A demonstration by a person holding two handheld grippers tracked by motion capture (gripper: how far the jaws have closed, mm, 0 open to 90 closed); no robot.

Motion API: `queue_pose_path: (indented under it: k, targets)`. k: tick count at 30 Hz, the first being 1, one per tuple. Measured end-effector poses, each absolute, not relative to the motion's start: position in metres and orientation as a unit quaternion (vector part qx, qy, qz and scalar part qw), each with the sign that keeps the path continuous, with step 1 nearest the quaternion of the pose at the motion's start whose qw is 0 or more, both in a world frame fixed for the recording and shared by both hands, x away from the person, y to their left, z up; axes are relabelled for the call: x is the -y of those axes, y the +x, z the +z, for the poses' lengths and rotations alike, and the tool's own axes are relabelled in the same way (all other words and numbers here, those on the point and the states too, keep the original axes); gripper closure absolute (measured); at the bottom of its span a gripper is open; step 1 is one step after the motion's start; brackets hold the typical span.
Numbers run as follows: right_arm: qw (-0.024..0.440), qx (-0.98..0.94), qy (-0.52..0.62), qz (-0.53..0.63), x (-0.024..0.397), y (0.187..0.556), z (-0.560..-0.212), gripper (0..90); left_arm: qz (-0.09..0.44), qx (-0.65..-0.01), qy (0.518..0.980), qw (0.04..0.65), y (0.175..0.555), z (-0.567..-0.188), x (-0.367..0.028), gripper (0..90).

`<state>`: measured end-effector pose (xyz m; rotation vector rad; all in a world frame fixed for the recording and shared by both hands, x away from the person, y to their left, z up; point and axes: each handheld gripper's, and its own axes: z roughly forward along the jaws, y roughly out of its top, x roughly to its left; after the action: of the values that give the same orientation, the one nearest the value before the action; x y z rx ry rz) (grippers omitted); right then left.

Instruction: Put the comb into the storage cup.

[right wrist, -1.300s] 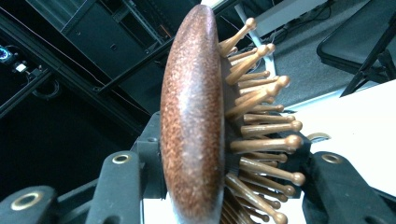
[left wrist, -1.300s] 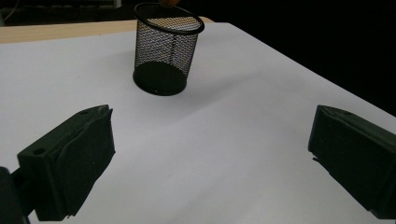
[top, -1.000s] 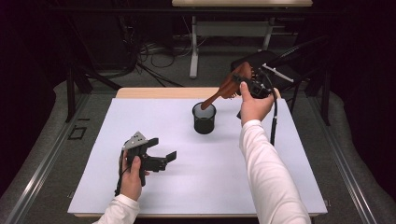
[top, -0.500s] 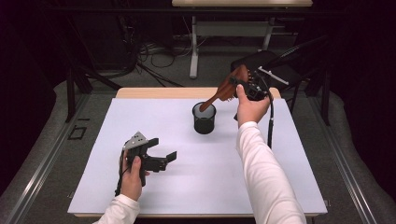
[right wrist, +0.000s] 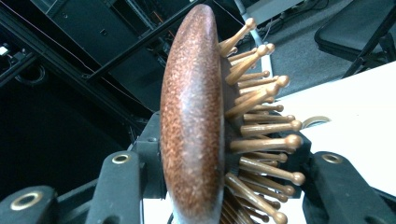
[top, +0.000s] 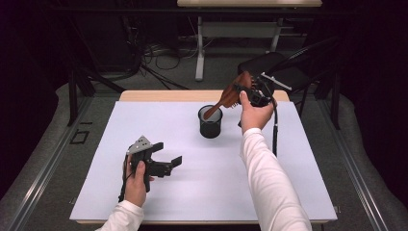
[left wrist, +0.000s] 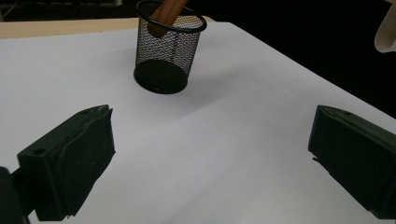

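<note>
Fingers of right gripper (top: 251,89) are clamped on brush (top: 230,95) head, upper right of centre in high view; bristles are seen betw. jaws in right gripper view. Handle end is dipped into mesh cup (top: 210,122), mid-frame. Left gripper (top: 167,155), lower left, is held w/ jaws spread, nothing gripped, above table (top: 288,159).

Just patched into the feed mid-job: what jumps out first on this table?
The wooden hairbrush, clamped by its head in the right gripper at the table's far side, its handle slanting down into the black mesh cup. Nearer the front left, the left gripper rests open on the white table, holding nothing.
</note>
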<state>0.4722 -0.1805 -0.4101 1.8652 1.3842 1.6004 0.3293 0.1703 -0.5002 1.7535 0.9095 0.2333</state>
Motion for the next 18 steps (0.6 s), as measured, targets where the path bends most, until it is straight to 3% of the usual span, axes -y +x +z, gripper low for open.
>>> queue_pose_path:
  k: [18]
  targets:
    - [0.158, -0.508, 0.652, 0.541, 0.168, 0.476, -0.426, 48.7, 0.097, -0.385, 0.738, 0.546, 0.330, -0.501, -0.171, 0.3]
